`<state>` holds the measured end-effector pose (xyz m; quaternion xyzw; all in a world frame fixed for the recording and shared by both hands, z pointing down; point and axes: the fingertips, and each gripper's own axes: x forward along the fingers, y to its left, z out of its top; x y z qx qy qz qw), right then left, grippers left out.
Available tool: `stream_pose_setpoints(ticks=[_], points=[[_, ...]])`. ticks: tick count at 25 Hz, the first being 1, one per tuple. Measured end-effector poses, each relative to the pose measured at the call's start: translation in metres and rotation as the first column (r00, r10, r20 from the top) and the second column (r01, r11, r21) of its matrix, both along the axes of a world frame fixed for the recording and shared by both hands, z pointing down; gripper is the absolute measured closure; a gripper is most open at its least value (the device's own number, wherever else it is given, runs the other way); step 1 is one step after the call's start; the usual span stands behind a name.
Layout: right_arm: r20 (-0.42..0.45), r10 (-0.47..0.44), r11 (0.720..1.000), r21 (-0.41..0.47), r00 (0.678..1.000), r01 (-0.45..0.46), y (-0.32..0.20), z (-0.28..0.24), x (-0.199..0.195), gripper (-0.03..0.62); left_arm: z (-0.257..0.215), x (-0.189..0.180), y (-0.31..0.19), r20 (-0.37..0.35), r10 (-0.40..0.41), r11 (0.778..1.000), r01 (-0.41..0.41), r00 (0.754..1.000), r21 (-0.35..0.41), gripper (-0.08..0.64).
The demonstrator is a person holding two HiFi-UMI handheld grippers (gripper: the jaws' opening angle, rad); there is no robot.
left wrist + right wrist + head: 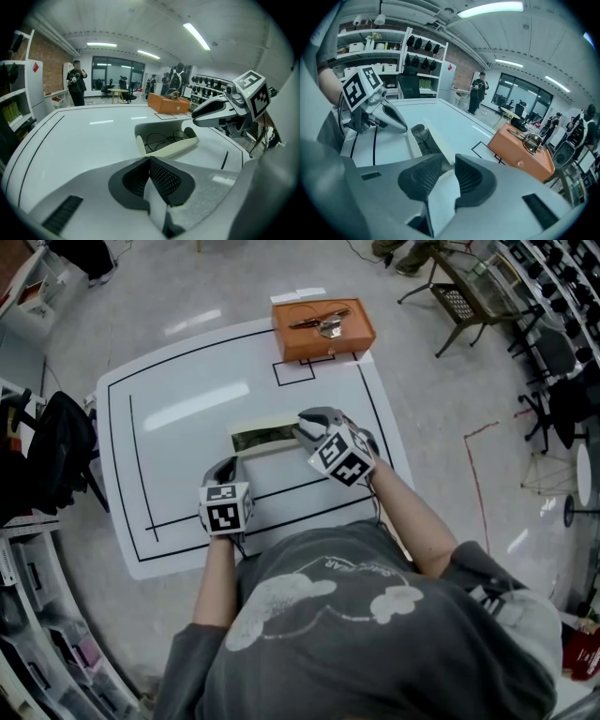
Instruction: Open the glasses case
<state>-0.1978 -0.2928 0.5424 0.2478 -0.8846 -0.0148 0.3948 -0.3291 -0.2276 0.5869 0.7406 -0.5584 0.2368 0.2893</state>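
the table looks glossy, the glasses case smooth and matt, the glasses thin metal.

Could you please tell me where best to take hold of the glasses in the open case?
Probably the bridge between the lenses of the glasses, from above: they lie inside the case, its walls close round both ends, and the thin wire rims look fragile.

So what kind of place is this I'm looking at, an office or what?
Most likely a lab or workshop rather than an office: a white table marked with black lines, open shelving holding boxes, and a rack of dark gear.
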Motion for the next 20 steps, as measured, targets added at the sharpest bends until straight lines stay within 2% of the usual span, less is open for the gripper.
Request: stream_pose_setpoints(ticks=[4, 12, 18, 20], points=[[-0.022, -0.008, 1.0, 0.028, 1.0, 0.009, -0.01, -0.002, -0.003, 0.526, 0.001, 0.0, 0.002, -0.002, 0.003, 1.0, -0.003, 1.0, -0.013, 0.558], [-0.034, 0.015, 0.999, 0.039, 0.999, -0.014, -0.037, 0.002, -0.006, 0.543, -0.002, 0.002, 0.001, -0.002, -0.001, 1.0, 0.001, 1.0, -0.007, 0.558], [-0.033, 0.028, 0.999, 0.024, 0.999, -0.028, -0.038, 0.006, -0.005, 0.541, 0.001, 0.002, 0.001, 0.017, -0.007, 1.0, 0.007, 1.0, 0.003, 0.558], [-0.031, 0.021, 1.0, 0.017, 0.999, -0.02, -0.036, 0.007, -0.004, 0.519, 0.001, 0.0, 0.001, 0.015, -0.016, 1.0, 0.015, 1.0, 0.006, 0.558]])
